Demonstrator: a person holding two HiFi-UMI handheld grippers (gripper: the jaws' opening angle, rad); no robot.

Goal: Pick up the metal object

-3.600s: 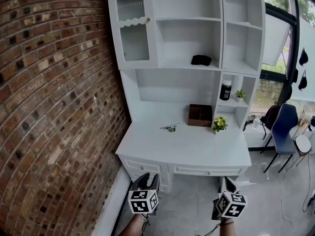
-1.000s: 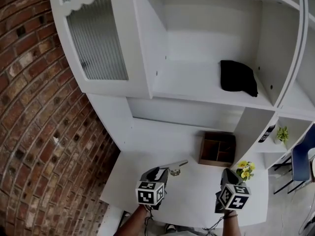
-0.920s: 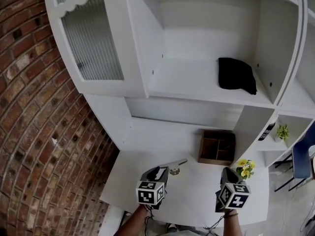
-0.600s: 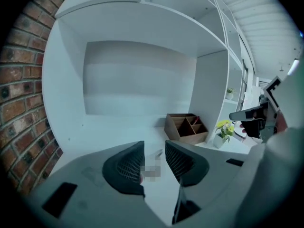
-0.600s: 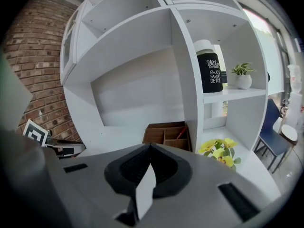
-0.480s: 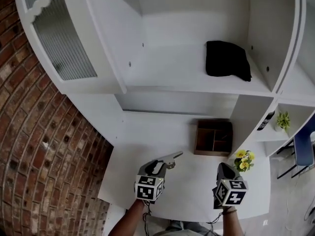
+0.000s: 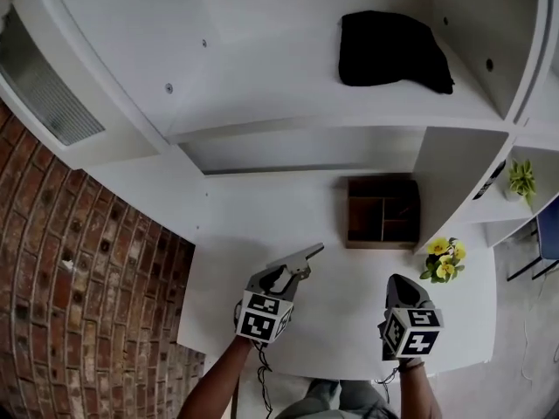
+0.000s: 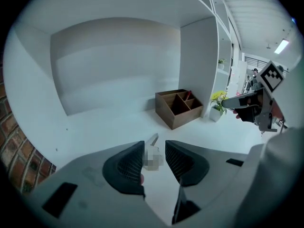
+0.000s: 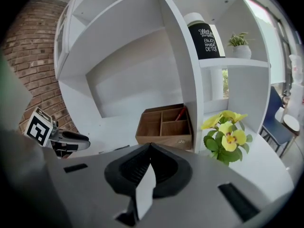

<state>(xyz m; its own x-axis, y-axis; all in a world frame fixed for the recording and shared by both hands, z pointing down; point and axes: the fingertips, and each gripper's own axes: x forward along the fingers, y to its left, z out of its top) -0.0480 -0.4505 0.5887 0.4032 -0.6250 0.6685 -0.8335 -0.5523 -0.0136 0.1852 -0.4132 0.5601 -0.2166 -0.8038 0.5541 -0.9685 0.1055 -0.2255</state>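
white surface [image 7: 227,234] beside a brick wall. mid-surface, the left hand-held gripper [image 7: 286,278] has its jaws slightly apart around the metal object [image 8: 152,140]. near the front edge, the right hand-held gripper [image 9: 148,167] is closed, empty. wooden box [image 7: 382,210] back right; yellow flowers [image 7: 444,260] at the right edge.

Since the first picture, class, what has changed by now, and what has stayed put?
Both grippers came forward from short of the desk to above it. The left gripper now has its open fingers either side of the metal object, not closed on it. The right gripper is shut and empty. Metal object, wooden box and flowers have not moved.
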